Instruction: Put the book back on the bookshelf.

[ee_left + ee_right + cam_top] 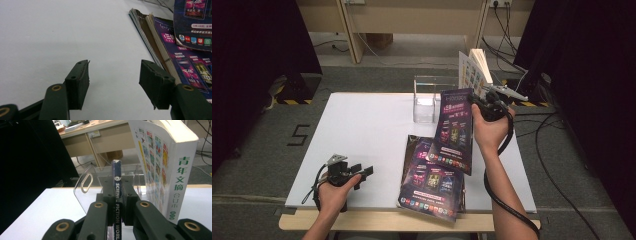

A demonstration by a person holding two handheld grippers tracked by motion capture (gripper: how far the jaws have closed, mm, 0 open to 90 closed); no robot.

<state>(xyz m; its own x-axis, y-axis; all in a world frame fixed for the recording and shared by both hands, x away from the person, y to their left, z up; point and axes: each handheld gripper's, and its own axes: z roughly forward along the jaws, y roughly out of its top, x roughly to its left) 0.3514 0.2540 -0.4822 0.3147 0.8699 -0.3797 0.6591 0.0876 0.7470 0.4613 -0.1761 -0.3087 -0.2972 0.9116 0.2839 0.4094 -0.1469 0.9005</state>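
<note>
White tabletop (362,130) carries a clear acrylic rack (427,102) at its far edge, with a thick white book (475,70) upright at the rack's 3 o'clock side. The right gripper (117,195) is clamped on the spine of a dark magazine (455,130), held edge-on with its long axis running toward 12 o'clock, in line with the rack slot directly ahead; the coming move likely depends on that alignment. More magazines (432,180) lie flat at the table's near edge. The left gripper (113,75), jaws spread and empty, rests at 9 o'clock from that stack, well apart from the rack.
</note>
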